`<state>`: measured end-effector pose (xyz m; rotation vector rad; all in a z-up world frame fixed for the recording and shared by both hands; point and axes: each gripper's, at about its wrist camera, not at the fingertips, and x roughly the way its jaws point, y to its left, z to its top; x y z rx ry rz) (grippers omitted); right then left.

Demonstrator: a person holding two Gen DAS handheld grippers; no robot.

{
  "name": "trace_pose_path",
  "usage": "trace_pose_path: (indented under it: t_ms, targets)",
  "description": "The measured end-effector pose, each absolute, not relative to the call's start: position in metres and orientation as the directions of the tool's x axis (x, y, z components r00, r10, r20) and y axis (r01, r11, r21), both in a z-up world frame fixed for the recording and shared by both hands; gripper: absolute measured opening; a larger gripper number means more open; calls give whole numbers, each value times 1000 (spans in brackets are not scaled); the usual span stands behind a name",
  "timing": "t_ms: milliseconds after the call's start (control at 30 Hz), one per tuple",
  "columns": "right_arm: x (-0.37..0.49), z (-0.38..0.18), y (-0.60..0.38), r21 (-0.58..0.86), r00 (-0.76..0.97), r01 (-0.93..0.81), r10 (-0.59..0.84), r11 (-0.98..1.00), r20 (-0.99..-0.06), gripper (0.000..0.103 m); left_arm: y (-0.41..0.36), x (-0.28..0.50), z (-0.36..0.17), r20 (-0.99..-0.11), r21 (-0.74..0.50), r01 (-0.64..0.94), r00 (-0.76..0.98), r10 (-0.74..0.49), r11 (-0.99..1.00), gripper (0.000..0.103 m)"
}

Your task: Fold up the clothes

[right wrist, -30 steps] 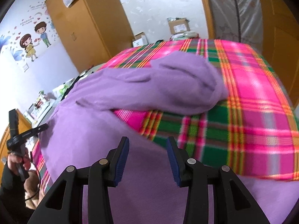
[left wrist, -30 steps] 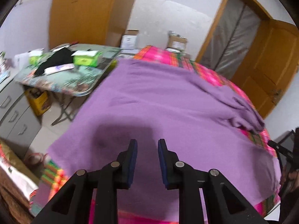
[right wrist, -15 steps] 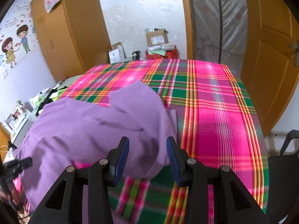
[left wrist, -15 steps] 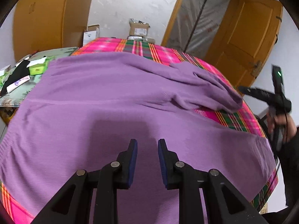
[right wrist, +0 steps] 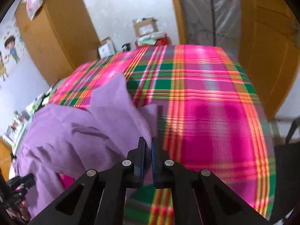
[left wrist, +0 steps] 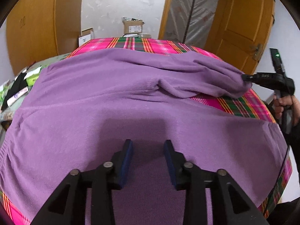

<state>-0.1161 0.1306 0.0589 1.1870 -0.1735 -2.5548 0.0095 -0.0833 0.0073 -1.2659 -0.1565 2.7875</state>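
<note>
Purple sweater (left wrist: 105, 112): soft, limp. Right claw (right wrist: 148, 146) closing on its cuff (right wrist: 144, 129); left claw (left wrist: 148, 151) opening, empty, above the body. Grip edges.

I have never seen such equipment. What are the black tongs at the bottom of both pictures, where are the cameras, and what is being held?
There is no robot. A person holds one hand-held two-finger gripper in each hand, and a fisheye camera on each looks forward along its fingers. One picture comes from the left gripper, one from the right gripper. A soft purple knitted sweater lies spread on a bed with a pink and green plaid cover. The right gripper's jaws are closing on the sweater's sleeve cuff. The left gripper's jaws are opening above the sweater, with nothing between them. The left view also shows the person's hand holding the right gripper.
</note>
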Motion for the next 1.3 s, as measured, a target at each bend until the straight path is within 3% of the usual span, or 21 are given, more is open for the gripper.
trace_pose_path:
  t_ms: [333, 467, 767, 1067, 1300]
  targets:
    - [-50, 34, 166, 319, -583, 148, -343, -936, -736, 11, -71, 7, 8, -765, -43, 1, -643, 32, -999, 45]
    - [-45, 28, 164, 306, -569, 95, -304, -947, -764, 32, -68, 6, 8, -772, -28, 16, -636, 11, -999, 46]
    - [-33, 20, 153, 289, -576, 70, -275, -955, -770, 45, -68, 8, 7, -769, -28, 25, -639, 6, -999, 47]
    - [-28, 9, 189, 587, -594, -57, -445, -808, -671, 46, -72, 5, 10, -787, -45, 20, -617, 23, -999, 46]
    - [-22, 16, 166, 456, -598, 44, -389, -889, -700, 56, -72, 3, 11, -792, -33, -9, -610, 31, -999, 46]
